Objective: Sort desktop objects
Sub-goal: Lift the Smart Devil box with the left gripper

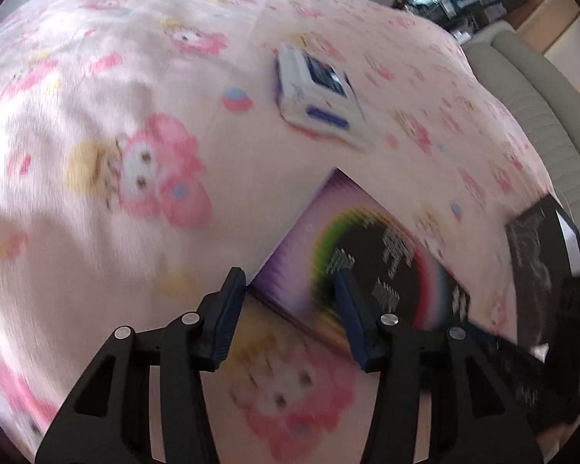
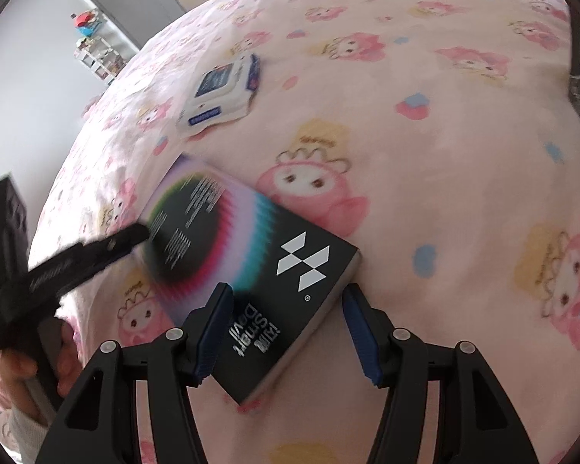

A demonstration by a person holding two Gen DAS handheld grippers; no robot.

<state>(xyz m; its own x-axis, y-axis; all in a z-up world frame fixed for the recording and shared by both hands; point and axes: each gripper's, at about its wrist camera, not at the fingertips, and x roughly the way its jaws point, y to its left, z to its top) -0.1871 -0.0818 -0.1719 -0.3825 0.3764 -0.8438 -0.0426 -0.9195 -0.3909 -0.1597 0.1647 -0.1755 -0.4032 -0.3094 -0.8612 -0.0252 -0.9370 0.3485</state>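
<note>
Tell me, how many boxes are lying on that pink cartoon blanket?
2. The black rainbow-print box lies nearest, between the right tool's fingers; the white-and-blue box lies farther back on the blanket. Others may be out of view.

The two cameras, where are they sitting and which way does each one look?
Left wrist: sits on the left gripper, looking down at the rainbow box; only its fingers show.
Right wrist: sits on the right gripper, looking down its fingers; a hand shows.
Both see the rainbow box, white pack and pink blanket.

A pink cartoon-print bedspread point(image 2: 425, 89) carries a white packet point(image 2: 220, 92) and a black box point(image 2: 259, 255).
</note>
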